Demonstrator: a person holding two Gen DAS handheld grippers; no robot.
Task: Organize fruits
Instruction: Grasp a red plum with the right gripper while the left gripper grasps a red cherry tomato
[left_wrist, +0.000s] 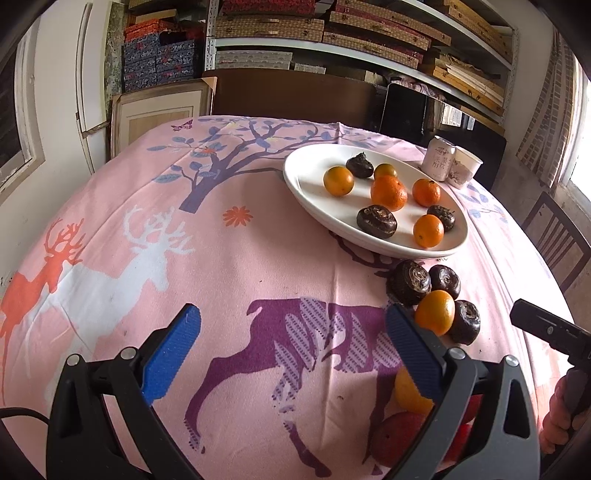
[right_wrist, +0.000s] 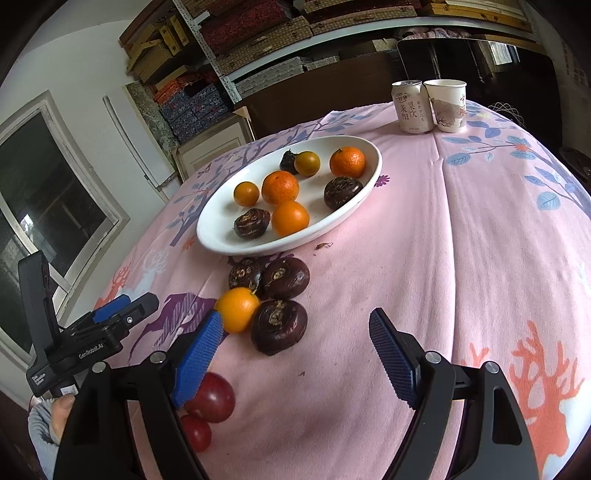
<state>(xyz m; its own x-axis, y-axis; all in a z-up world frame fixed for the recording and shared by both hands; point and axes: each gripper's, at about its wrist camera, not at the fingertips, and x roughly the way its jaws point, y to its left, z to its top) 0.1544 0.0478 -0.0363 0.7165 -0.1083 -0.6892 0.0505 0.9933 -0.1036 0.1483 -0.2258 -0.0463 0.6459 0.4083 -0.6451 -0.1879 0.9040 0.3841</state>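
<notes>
While your left gripper (left_wrist: 293, 354) hangs wide open over the purple deer on the pink tablecloth (left_wrist: 229, 266), holding nothing, 1 small orange (left_wrist: 435, 312) and 3 dark water chestnuts (left_wrist: 410, 281) lie loose just right of its right finger. Beyond them the white plate (left_wrist: 314, 162) carries 5 oranges and 3 chestnuts. Your right gripper (right_wrist: 296, 352) is also spread wide and empty, a chestnut (right_wrist: 279, 325) between its fingers, 2 red fruits (right_wrist: 214, 397) under its left finger.
</notes>
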